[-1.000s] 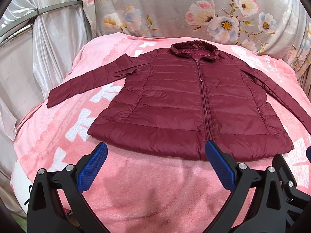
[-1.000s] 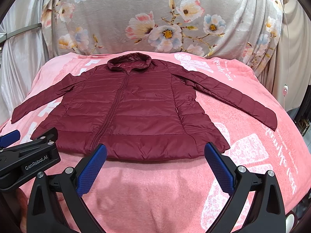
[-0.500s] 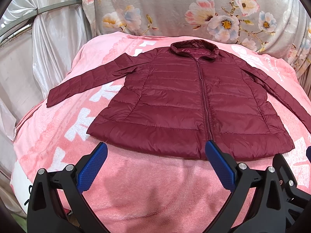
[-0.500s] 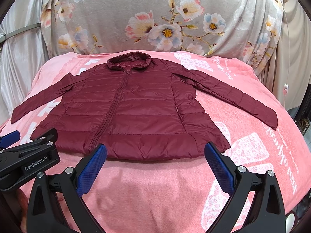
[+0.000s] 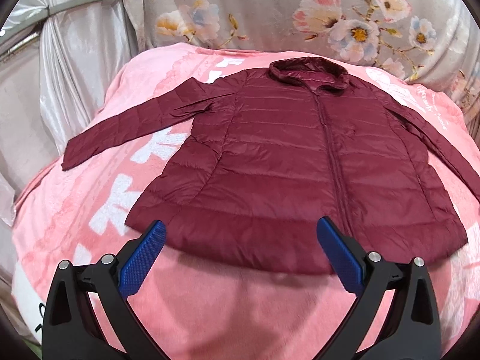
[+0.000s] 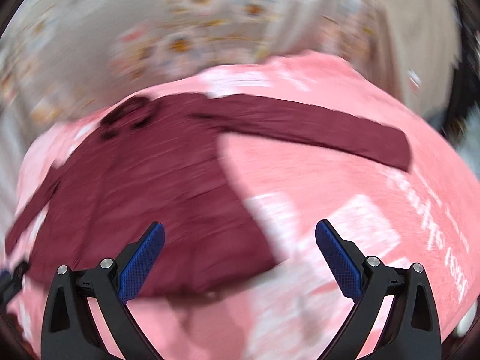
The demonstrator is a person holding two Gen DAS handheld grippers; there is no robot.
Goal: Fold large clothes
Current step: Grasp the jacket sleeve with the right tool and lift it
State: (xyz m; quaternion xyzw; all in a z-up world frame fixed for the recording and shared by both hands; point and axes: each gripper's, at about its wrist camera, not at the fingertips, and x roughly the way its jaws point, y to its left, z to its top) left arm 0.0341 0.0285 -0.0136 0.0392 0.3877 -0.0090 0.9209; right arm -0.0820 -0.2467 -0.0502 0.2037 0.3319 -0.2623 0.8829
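A: What does the left wrist view show?

B: A maroon quilted jacket spread flat, front up, zipped, on a pink blanket. The hood lies at the far end, near a floral cloth. 1 sleeve stretches out to the left. The left gripper hangs just short of the hem, its 2 blue pads spread wide, holding nothing.

A: And the right wrist view?

B: Heavily blurred. The jacket fills the left half, its other sleeve reaching right across the blanket. The right gripper is spread wide too and empty, over the hem's right corner.
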